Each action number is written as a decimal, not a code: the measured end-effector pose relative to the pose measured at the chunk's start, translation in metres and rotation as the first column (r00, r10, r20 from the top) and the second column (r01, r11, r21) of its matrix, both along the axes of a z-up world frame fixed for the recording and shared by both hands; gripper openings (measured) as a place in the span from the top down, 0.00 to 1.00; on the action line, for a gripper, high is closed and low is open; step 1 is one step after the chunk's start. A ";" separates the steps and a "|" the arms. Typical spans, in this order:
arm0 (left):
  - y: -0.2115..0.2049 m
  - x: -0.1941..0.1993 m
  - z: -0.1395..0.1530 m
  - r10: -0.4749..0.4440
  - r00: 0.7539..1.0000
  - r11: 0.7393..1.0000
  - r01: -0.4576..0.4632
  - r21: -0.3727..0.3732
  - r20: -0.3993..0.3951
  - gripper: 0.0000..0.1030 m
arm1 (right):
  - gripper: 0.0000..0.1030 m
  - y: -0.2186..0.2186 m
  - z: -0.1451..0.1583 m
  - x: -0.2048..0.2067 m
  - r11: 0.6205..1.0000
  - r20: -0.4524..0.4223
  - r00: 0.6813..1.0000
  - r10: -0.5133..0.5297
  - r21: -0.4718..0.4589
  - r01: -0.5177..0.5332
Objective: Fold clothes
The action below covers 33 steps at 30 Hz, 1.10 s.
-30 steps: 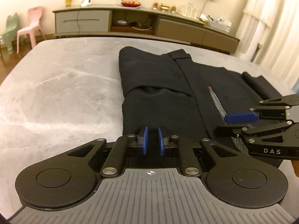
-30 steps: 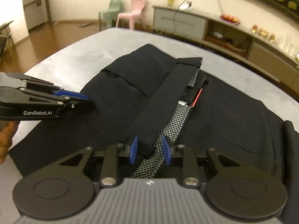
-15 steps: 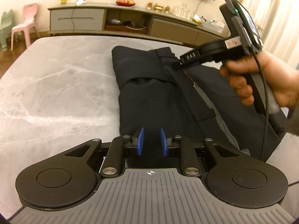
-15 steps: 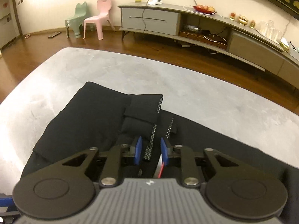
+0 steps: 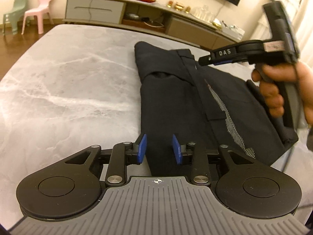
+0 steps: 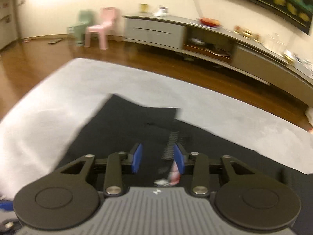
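Dark trousers [image 5: 176, 101] lie folded lengthwise on the grey marble table [image 5: 68, 78], with a checkered lining strip [image 5: 230, 121] showing along the fold. My left gripper [image 5: 158, 149] hovers over their near left edge. Its jaws are opening, and the blue pads stand apart from the cloth. A hand [image 5: 273, 92] holds my right gripper [image 5: 204, 61] raised above the far waistband end. In the blurred right wrist view, my right gripper [image 6: 157, 157] is above the trousers [image 6: 121, 129]. Its jaws are also opening, and nothing is pinched between them.
The table's bare marble stretches left of the garment, and its far edge [image 6: 137, 68] meets a wooden floor. A long low sideboard [image 5: 137, 9] with dishes stands against the wall. Two small plastic chairs [image 5: 39, 5] stand at the far left.
My right gripper has swung from the near right side up over the far waistband end, and its jaws have widened. My left gripper's jaws have spread apart.
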<state>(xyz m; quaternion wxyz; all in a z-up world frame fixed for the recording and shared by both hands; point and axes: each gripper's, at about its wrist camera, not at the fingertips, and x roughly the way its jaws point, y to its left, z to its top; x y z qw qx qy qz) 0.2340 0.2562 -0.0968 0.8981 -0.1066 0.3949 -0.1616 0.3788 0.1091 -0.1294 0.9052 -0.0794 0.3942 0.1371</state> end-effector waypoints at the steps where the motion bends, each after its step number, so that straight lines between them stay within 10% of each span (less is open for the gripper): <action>1: 0.000 -0.002 0.001 0.001 1.000 1.000 -0.001 -0.016 -0.001 0.78 | 0.65 0.005 -0.003 -0.008 1.000 -0.013 1.000 0.023 -0.001 -0.023; 11: -0.011 -0.012 0.002 -0.037 0.999 0.999 0.037 -0.001 -0.008 0.78 | 0.65 -0.002 -0.013 -0.151 0.988 -0.002 0.988 0.153 0.037 -0.153; 15: -0.015 -0.009 -0.001 -0.031 0.999 1.000 0.031 0.000 -0.015 0.78 | 0.66 0.002 -0.032 -0.177 0.969 0.004 0.972 0.233 -0.090 -0.232; 24: -0.025 -0.014 -0.007 -0.030 0.999 1.000 0.030 0.008 -0.022 0.77 | 0.66 0.017 0.026 -0.093 0.992 0.074 0.990 0.124 -0.010 -0.123; 33: -0.015 -0.023 -0.004 -0.032 0.999 0.999 0.032 -0.040 -0.011 0.74 | 0.58 -0.010 -0.024 -0.015 0.998 -0.100 0.993 -0.064 0.016 0.066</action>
